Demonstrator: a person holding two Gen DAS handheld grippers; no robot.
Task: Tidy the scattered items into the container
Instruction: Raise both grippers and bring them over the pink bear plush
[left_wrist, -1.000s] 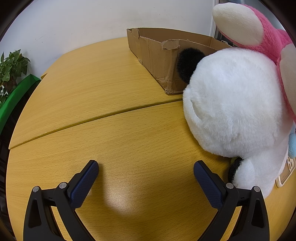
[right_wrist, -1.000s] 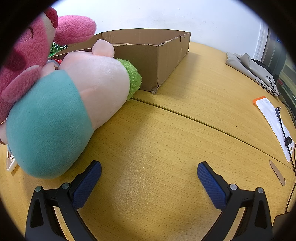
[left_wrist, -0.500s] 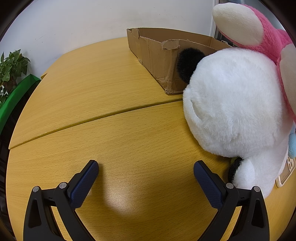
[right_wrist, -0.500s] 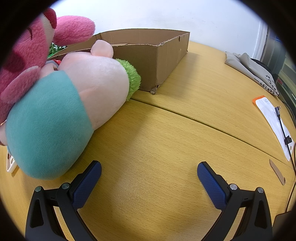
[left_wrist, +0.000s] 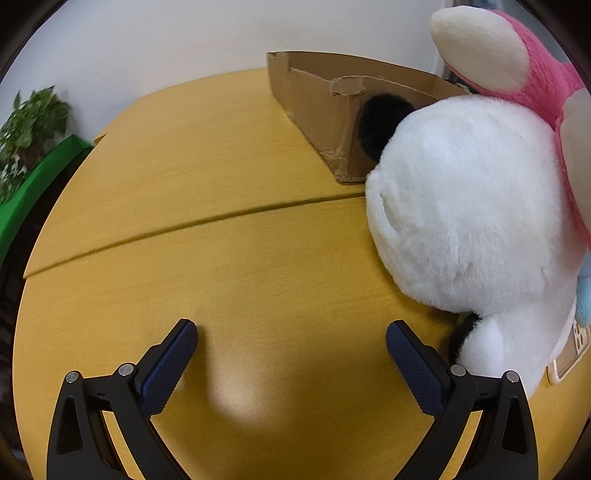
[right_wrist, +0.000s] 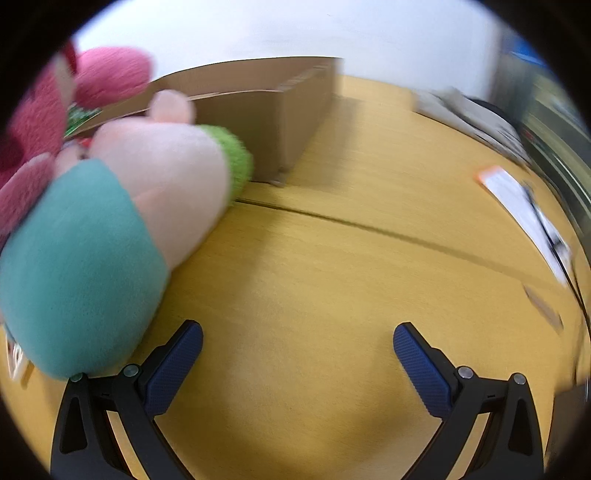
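Observation:
In the left wrist view a white plush toy with black patches (left_wrist: 469, 206) lies at the right, a pink plush toy (left_wrist: 532, 70) behind it, in front of an open cardboard box (left_wrist: 317, 110). My left gripper (left_wrist: 291, 343) is open and empty above the wooden table, left of the white plush. In the right wrist view a peach plush in a teal garment with green hair (right_wrist: 122, 221) lies at the left beside the pink plush (right_wrist: 48, 118) and the box (right_wrist: 273, 110). My right gripper (right_wrist: 297, 347) is open and empty, to the right of it.
A potted plant (left_wrist: 29, 125) and a green panel (left_wrist: 33, 184) stand beyond the table's left edge. Folded cloth (right_wrist: 465, 110) and an orange-edged white packet with a cable (right_wrist: 524, 206) lie at the right. A phone-like case (left_wrist: 569, 354) lies beside the white plush.
The right wrist view is now blurred and its scene has shifted right and down, so the right gripper is moving. The left gripper has hardly moved. Both grippers stay open.

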